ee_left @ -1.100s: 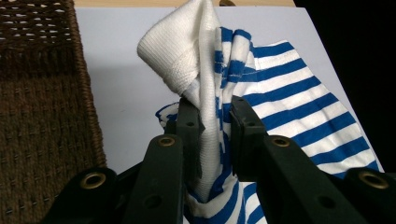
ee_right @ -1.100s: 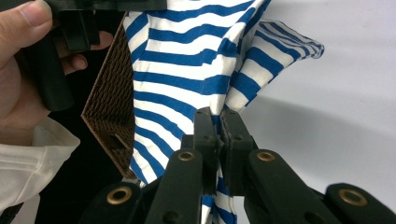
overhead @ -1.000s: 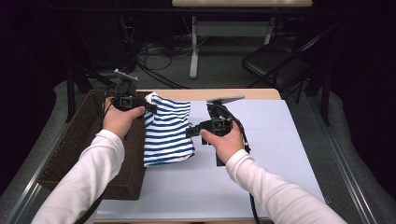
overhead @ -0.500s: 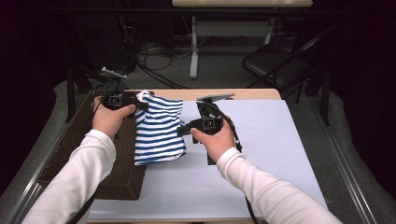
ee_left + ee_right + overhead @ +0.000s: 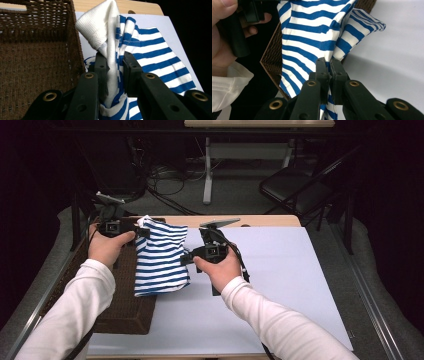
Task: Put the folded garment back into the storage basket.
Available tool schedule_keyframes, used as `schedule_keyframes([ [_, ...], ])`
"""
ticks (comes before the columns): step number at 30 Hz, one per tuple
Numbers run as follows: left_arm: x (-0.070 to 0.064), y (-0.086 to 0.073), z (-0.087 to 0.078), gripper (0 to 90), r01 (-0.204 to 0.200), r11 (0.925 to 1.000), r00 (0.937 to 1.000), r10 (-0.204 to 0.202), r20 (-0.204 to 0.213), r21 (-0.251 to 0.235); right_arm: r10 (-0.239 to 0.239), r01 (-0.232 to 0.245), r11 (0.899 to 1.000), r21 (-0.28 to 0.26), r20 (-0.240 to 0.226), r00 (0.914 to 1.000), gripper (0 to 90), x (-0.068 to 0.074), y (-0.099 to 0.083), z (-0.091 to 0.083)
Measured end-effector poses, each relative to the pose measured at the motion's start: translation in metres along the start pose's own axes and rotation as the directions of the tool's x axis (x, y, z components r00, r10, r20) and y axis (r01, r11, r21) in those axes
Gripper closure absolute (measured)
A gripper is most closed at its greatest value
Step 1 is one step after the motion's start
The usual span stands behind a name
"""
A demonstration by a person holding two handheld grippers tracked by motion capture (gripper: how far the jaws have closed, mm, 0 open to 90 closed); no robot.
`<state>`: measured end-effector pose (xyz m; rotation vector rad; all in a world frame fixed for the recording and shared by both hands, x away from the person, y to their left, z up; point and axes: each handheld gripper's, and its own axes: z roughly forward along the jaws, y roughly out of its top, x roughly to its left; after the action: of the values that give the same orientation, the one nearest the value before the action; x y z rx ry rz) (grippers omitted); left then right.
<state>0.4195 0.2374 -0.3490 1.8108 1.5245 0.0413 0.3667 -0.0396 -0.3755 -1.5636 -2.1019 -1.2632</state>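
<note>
Two grippers hold a blue-and-white striped cloth (image 5: 162,262) raised between them: left gripper (image 5: 115,65) clamped on its upper corner beside the wicker basket (image 5: 125,315), right gripper (image 5: 329,65) pinching its right edge above the table (image 5: 300,285).

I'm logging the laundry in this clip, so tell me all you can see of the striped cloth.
The striped cloth is a soft knit with blue and white bands and a plain white inner side. It is folded and held up, pinched at one edge by the left gripper and at another by the right gripper. Its lower end hangs beside the wicker basket.
</note>
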Motion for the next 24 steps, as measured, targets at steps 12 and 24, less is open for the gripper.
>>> schedule_keyframes([
  [12, 0.015, 0.001, -0.021, 76.9, 0.01, 0.9995, 0.9997, -0.011, -0.024, -0.029, -0.009, 0.009, 1.0, 0.003, -0.019, 0.9998, 87.3, 0.019, 0.004, 0.015],
  [24, 0.033, 0.002, -0.04, 76.9, 0.05, 0.9969, 0.9976, -0.053, -0.044, -0.061, -0.041, 0.041, 0.999, 0.004, -0.053, 0.9978, 87.4, 0.048, 0.007, 0.032],
])
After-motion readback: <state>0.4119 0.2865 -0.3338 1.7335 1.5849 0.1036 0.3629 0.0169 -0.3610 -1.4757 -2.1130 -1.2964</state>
